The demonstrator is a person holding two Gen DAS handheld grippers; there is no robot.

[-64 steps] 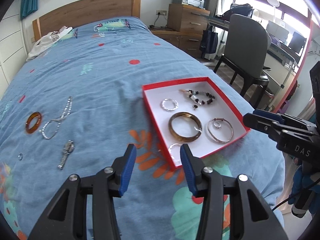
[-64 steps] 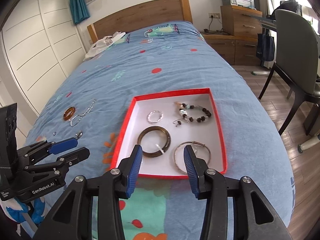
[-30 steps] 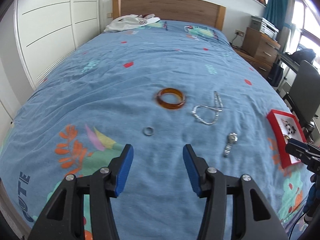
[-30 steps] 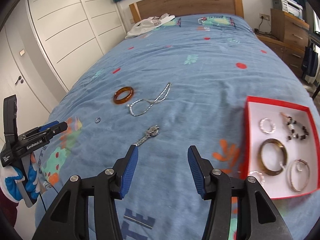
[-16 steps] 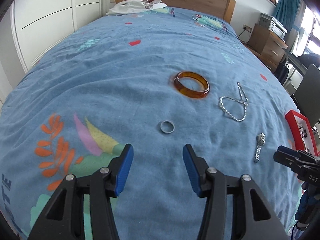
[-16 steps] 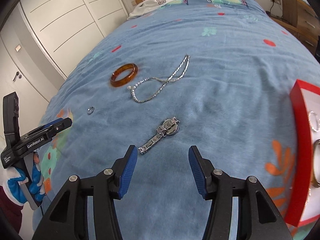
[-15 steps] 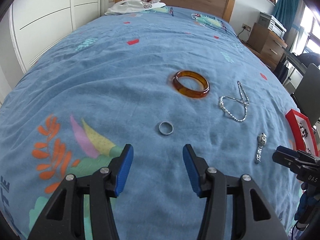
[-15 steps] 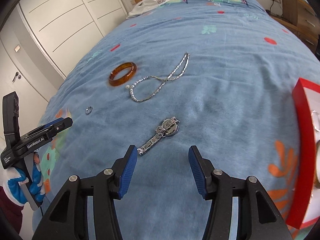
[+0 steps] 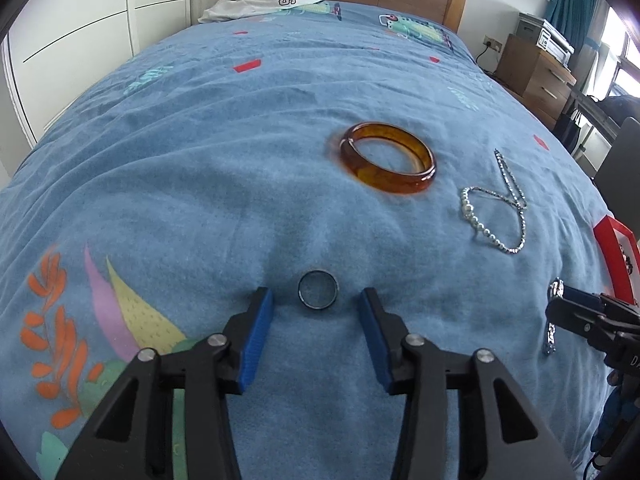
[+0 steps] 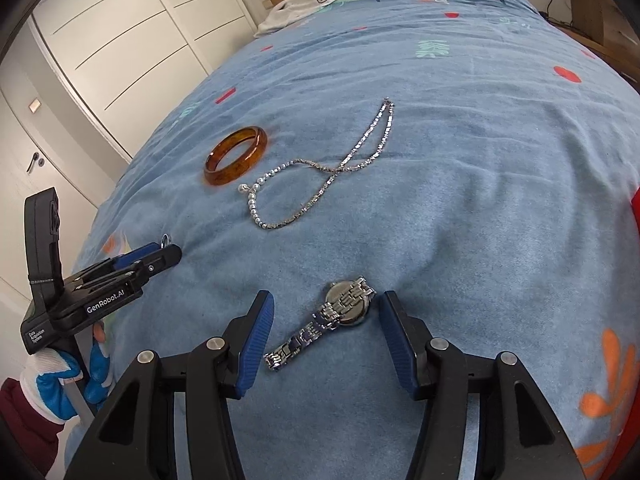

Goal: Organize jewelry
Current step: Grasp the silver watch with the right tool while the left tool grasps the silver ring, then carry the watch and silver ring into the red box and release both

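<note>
The left gripper (image 9: 316, 304) hangs low over the bed's blue patterned bedspread (image 9: 200, 168), its jaws spread and just narrowed, with a small dark metal ring (image 9: 318, 290) lying flat on the cloth between the blue pads. Neither pad touches the ring; a gap shows on each side of it. Beyond the ring lies a translucent amber bangle (image 9: 387, 157), and to the right of that bangle a silver chain necklace with a run of pearl-like beads (image 9: 496, 204) lies looped on the bedspread. Further right of the bangle, at the edge of the left wrist view, stands the corner of a red-rimmed jewelry box (image 9: 612, 256).

The right gripper (image 10: 326, 324) is also down near the bedspread with its jaws spread. A silver metal-link wristwatch (image 10: 332, 318) lies between them, dial end close to the right pad and strap end reaching toward the left pad; whether the strap tip touches that pad cannot be told. The watch rests on the cloth, nearer the camera than the bangle and necklace. In the right wrist view a hand in a blue and white glove (image 10: 60, 376) holds the left gripper's handle.
</note>
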